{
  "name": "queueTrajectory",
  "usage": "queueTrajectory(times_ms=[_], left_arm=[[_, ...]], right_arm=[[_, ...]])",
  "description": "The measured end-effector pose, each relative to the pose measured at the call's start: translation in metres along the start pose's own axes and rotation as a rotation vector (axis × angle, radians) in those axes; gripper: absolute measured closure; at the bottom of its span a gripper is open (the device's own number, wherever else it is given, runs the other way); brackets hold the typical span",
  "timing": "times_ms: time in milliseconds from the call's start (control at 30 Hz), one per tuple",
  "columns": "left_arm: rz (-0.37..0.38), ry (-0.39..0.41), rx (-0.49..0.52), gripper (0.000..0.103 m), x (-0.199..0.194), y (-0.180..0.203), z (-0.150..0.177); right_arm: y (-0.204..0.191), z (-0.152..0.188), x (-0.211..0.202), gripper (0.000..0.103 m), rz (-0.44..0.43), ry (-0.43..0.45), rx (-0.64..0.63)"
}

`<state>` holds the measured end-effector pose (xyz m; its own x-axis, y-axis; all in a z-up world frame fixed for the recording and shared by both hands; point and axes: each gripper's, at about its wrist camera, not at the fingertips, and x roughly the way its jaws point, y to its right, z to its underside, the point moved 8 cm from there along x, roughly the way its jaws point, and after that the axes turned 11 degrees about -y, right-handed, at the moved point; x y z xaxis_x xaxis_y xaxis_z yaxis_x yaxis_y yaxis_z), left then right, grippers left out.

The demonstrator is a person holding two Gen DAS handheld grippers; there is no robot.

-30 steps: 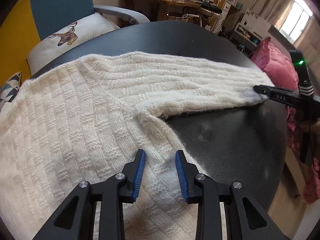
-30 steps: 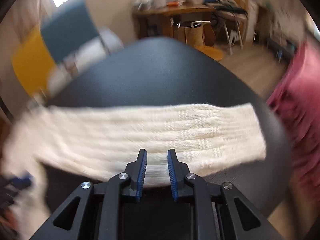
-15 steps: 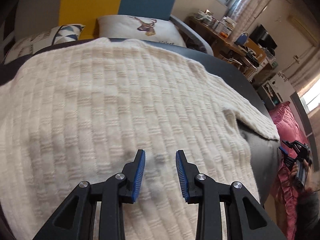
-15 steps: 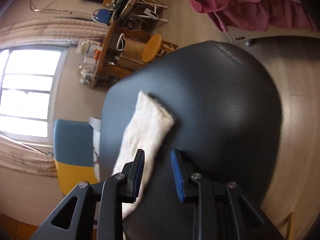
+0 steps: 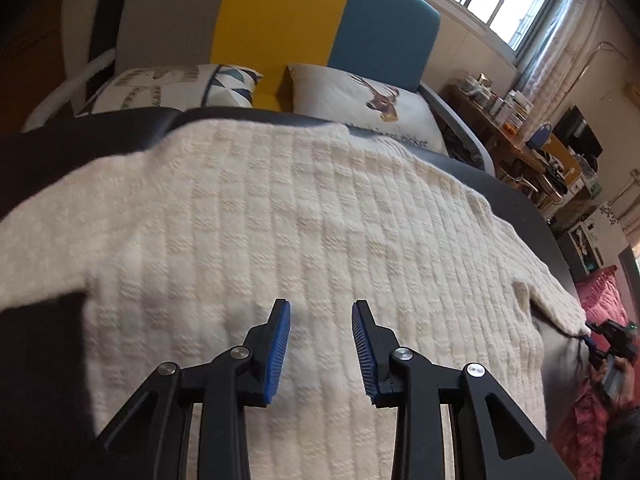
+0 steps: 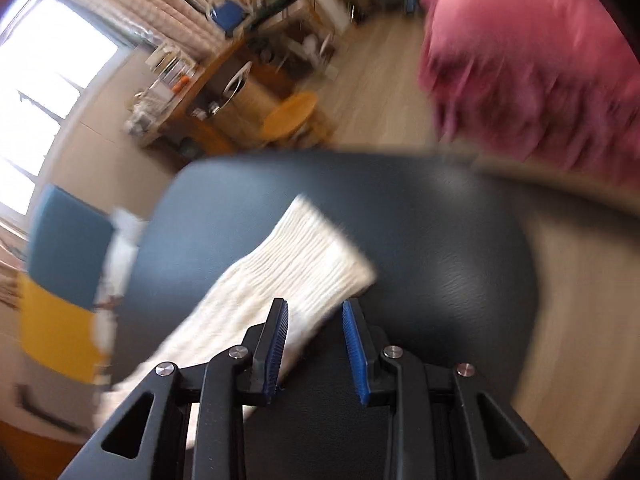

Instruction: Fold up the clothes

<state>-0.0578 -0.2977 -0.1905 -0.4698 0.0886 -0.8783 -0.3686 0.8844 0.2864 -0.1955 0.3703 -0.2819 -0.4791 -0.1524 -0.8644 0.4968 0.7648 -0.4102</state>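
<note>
A cream knitted sweater [image 5: 304, 232] lies spread flat on a round black table [image 5: 48, 148]. My left gripper [image 5: 321, 312] is open and empty, hovering over the sweater's lower body. One sleeve [image 6: 296, 268] stretches across the table in the blurred right wrist view. My right gripper [image 6: 314, 312] is open, at the sleeve's near edge close to the cuff, with nothing held. It also shows small at the far right of the left wrist view [image 5: 600, 340], at the sleeve's end.
A yellow and blue sofa [image 5: 320, 28] with a deer-print cushion [image 5: 360, 100] stands behind the table. A cluttered wooden desk [image 5: 520, 136] is at the back right. A pink bedspread [image 6: 528, 60] lies right of the table. A wooden stool [image 6: 290, 114] stands on the floor.
My left gripper has swung from the sleeve and armpit area to face the sweater's body and the sofa. My right gripper has turned and now looks along the sleeve near its cuff.
</note>
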Motion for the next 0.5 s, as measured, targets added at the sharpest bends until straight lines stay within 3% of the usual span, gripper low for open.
queueTrajectory(times_ms=[33, 67, 133, 233, 367, 433, 500], left_arm=[[-0.007, 0.007, -0.007, 0.070, -0.002, -0.009, -0.008], [-0.014, 0.015, -0.014, 0.070, -0.004, -0.019, -0.016], [-0.024, 0.026, -0.005, 0.070, -0.005, -0.030, -0.035], [-0.022, 0.034, 0.073, 0.070, 0.001, -0.024, -0.067], [0.008, -0.009, 0.198, 0.070, 0.033, 0.007, -0.108], [-0.014, -0.037, 0.282, 0.070, 0.053, 0.021, -0.127], [-0.008, -0.078, 0.355, 0.070, 0.068, 0.026, -0.148]], right_arm=[[-0.015, 0.004, -0.013, 0.072, 0.047, 0.049, -0.083], [-0.042, 0.012, -0.021, 0.072, 0.037, 0.070, -0.189], [-0.114, 0.039, -0.025, 0.072, -0.059, 0.033, -0.404], [-0.244, 0.108, -0.013, 0.072, -0.266, -0.132, -0.746], [-0.401, 0.218, 0.025, 0.072, -0.484, -0.469, -1.038], [-0.457, 0.253, 0.043, 0.072, -0.531, -0.580, -1.126], [-0.492, 0.265, 0.065, 0.074, -0.512, -0.635, -1.185]])
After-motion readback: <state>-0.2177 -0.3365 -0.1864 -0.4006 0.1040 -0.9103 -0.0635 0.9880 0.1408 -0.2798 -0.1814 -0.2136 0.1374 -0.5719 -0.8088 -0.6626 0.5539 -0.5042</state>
